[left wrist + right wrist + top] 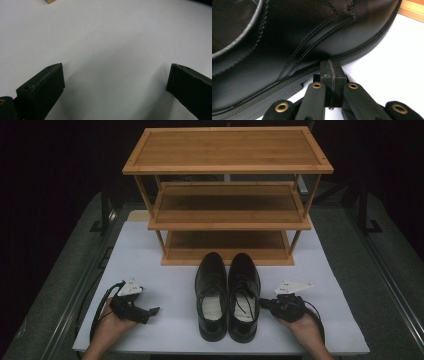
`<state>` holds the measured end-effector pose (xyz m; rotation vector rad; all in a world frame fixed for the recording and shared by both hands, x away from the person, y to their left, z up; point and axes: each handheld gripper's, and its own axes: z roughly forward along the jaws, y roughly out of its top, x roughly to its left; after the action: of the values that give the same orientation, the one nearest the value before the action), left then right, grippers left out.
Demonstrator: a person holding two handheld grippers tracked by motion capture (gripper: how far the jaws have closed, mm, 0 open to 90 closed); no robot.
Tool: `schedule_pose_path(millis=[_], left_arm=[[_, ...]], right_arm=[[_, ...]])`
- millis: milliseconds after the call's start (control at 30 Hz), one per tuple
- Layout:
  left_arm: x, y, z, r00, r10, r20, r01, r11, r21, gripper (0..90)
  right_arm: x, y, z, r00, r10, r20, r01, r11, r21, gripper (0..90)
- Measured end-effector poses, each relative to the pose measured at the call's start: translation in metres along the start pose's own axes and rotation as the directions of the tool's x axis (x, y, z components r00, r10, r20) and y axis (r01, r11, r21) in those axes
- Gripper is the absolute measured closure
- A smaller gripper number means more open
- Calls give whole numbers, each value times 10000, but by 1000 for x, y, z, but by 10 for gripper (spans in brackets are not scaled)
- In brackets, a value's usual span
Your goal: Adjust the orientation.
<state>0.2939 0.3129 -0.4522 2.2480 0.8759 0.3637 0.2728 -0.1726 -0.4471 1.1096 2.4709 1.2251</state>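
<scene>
A pair of black leather shoes stands side by side on the white table (pixel 165 280), toes toward the rack: the left shoe (pixel 211 295) and the right shoe (pixel 244 295). My right gripper (pixel 262 303) lies low at the right shoe's outer side, jaws shut with nothing between them. In the right gripper view its tip (pixel 331 68) sits right at the sole edge of the shoe (pixel 294 40); whether it touches I cannot tell. My left gripper (pixel 154 310) rests to the left of the shoes. Its jaws stand wide open (pixel 115 80) over bare white surface.
A three-tier wooden shoe rack (pixel 227 195) stands at the back of the table, its shelves bare. Its bottom shelf is just beyond the shoe toes. Dark floor and metal frame rails flank the table on both sides.
</scene>
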Motion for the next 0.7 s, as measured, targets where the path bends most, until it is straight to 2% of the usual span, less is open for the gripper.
schedule_pose_path(millis=[367,600,700], left_arm=[[0,0,0,10000,0,-1,0,10000,2,6],[0,0,0,10000,-5,7,5,10000,-1,6],[0,0,-1,10000,6,3,-6,10000,0,6]], right_arm=[[0,2,2,9999,-143,-82,143,9999,-15,900],[-6,2,-5,9999,-17,128,22,9994,-341,898],[-8,2,-10,9998,51,192,-41,9987,-517,869]])
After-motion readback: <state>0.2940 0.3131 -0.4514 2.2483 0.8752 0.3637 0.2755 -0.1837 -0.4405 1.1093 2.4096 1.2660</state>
